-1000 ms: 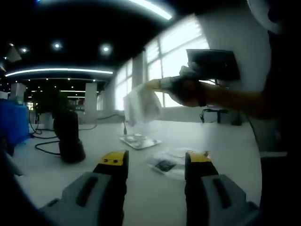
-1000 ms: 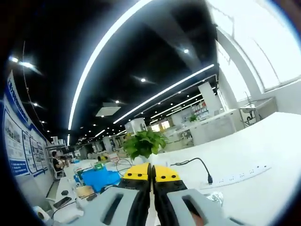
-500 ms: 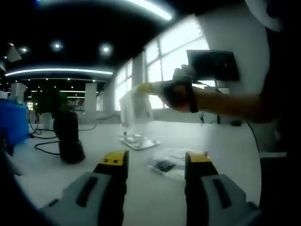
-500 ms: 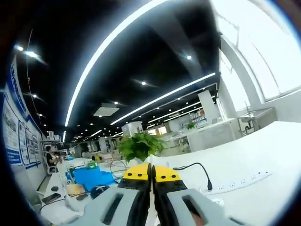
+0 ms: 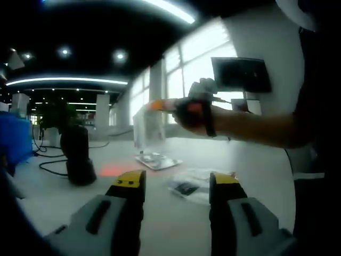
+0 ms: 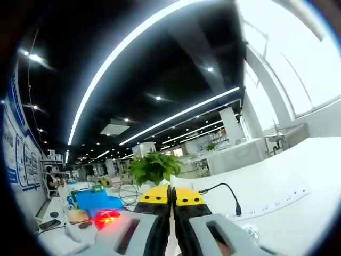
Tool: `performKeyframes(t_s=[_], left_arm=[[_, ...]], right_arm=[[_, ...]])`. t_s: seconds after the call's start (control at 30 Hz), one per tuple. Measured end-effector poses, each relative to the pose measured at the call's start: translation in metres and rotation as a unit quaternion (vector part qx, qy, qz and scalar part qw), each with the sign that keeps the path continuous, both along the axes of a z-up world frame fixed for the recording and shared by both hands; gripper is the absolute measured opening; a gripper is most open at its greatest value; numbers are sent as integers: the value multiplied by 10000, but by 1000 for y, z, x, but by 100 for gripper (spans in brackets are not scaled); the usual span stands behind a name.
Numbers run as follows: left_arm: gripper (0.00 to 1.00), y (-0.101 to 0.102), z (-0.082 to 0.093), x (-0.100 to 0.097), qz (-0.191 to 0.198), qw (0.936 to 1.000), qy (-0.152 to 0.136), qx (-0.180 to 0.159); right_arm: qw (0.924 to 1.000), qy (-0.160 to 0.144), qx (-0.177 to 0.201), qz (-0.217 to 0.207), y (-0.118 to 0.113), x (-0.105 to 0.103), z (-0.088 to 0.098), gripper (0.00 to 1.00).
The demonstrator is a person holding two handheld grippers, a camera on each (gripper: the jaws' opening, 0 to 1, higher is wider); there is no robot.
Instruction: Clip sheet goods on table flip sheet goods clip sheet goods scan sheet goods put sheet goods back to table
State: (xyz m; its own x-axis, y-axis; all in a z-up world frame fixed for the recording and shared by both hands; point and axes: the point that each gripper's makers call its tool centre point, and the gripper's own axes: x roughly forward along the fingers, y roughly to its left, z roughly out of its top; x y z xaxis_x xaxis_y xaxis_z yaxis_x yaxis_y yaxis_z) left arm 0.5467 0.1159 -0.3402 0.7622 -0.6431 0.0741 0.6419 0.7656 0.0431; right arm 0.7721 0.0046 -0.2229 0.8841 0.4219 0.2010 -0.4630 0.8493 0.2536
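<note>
A clear flat packet (image 5: 148, 128) hangs above the white table (image 5: 256, 165) in the left gripper view. It dangles from the tip of my right gripper (image 5: 160, 104), which a hand (image 5: 194, 112) holds up from the right. In the right gripper view that gripper (image 6: 171, 195) has its yellow-tipped jaws pressed together. A black scanner (image 5: 77, 154) stands on the left of the table, and a red glow (image 5: 114, 169) lies on the tabletop beside it. The scanner's red light (image 6: 106, 217) also shows low on the left. My left gripper (image 5: 176, 181) is low over the table, open, with nothing between its jaws.
Two more clear packets (image 5: 157, 160) (image 5: 192, 185) lie flat on the table ahead of the left gripper. A black cable (image 5: 50, 166) trails by the scanner. A potted plant (image 6: 152, 168), a blue box (image 6: 90, 198), a white power strip (image 6: 272, 205) and its cable (image 6: 224, 188) are further off.
The right gripper has carried the hanging packet leftward, closer to the scanner. A red glow has appeared on the table and at the scanner. The left gripper has stayed put.
</note>
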Motion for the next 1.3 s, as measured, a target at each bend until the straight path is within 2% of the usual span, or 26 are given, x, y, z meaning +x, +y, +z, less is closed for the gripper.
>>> performKeyframes(t_s=[0.97,1.3], left_arm=[[40,-2,2,-1,-71,9999,-20,-82],[40,-2,4,-3,-122,9998,-25,-136]], right_arm=[[9987,-316,-164,-362,9,8,-4,0],[9984,-296,-289,-391,16,12,-10,0]])
